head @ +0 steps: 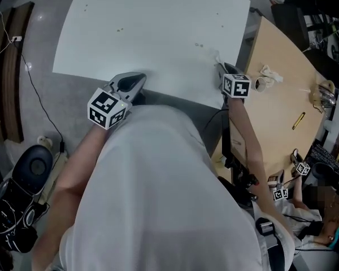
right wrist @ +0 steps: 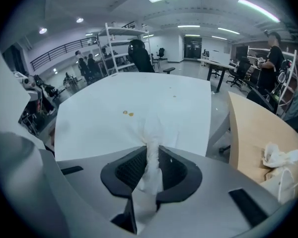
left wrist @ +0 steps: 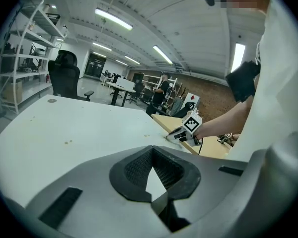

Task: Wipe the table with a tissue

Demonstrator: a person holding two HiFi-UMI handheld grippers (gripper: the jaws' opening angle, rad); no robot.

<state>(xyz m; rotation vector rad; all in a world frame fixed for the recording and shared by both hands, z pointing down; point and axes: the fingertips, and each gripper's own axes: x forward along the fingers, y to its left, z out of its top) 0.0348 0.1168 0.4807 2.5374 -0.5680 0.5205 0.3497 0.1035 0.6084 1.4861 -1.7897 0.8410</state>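
The left gripper (head: 138, 81) sits well to the left of the brown spots (right wrist: 127, 113), at the near edge of the white surface (head: 158, 16). Its jaws are only narrowly apart, with nothing between them but bare surface, so this hand is the farther one and probably has no part in the wipe.

The spots lie just ahead of the right gripper (right wrist: 149, 157) and a little to its left. This gripper is clamped on the tissue (right wrist: 150, 133), which is pinched into a twisted strip along the jaws. The loose end fans out toward the spots and seems to rest on the surface just short of them. The coming stroke should go forward and slightly left.

Well to the right of the spots, a crumpled tissue (head: 269, 72) lies on the wooden table (head: 282, 106).
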